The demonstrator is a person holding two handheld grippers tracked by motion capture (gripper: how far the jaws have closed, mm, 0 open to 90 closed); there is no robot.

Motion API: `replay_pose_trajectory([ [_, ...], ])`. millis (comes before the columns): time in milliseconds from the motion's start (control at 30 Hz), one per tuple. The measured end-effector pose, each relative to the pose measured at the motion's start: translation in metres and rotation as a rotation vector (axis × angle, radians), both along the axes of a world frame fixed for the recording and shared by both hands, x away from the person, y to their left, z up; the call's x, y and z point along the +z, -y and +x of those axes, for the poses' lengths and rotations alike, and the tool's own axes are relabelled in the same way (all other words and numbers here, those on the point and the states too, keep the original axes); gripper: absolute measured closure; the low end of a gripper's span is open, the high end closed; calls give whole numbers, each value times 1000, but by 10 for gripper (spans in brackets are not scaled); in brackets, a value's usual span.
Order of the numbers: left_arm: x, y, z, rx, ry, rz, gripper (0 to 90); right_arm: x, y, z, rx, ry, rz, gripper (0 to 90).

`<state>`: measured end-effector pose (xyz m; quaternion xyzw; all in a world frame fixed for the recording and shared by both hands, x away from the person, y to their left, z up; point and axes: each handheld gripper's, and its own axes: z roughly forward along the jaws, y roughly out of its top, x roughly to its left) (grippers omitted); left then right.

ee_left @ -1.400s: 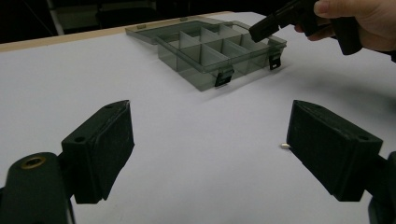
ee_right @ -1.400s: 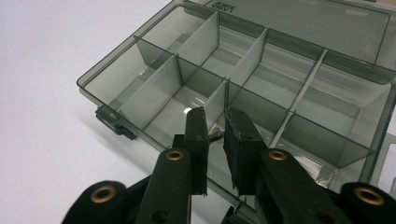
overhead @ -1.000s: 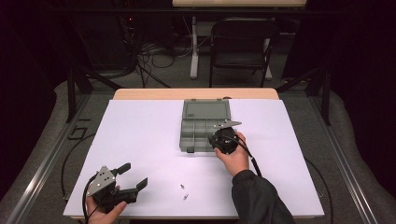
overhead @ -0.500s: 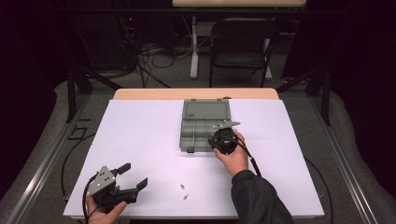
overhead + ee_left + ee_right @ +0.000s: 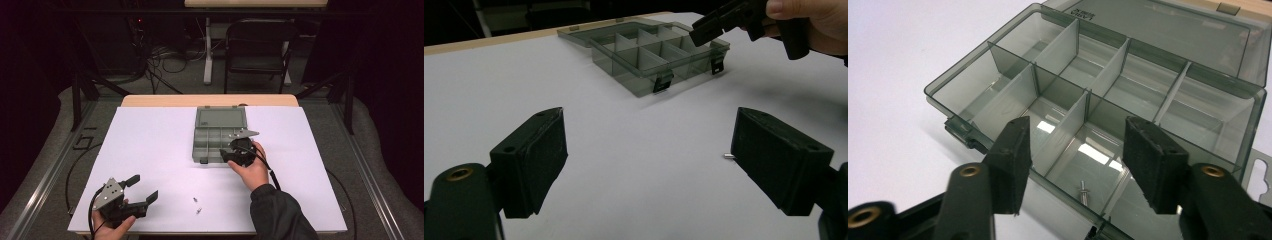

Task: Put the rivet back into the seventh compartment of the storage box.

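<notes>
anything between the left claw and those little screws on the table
Nothing visible. The open left claw sits on the white table, and the two loose screws lie just past its jaws on bare surface; the parts box is farther off.

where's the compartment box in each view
High view: the compartment box sits right of centre on the white sheet, lid open towards the far edge, with the right gripper over its near right corner.
Left gripper view: top centre, beyond the open jaws.
Right gripper view: it spans the frame just past the open jaws, a small screw lying in a near compartment.
Shared landmark: the box's black front latch.
</notes>
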<state>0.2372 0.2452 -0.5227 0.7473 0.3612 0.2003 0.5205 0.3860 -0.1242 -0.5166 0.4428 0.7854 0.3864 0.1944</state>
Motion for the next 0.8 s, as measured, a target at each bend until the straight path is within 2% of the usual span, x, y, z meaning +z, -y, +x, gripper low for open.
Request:
replay_pose_trajectory([
  [133, 0, 0, 0, 0, -1, 0, 147, 2, 0, -3, 6, -6, -7, 424],
  [333, 0, 0, 0, 2, -2, -1, 148, 6, -3, -13, 43, 25, -44, 392],
  [433, 0, 0, 0, 1, -1, 0, 148, 8, -3, -22, 67, 29, -34, 381],
  [800, 0, 0, 0, 3, 1, 2, 148, 15, -1, -42, 95, 51, 4, 367],
])
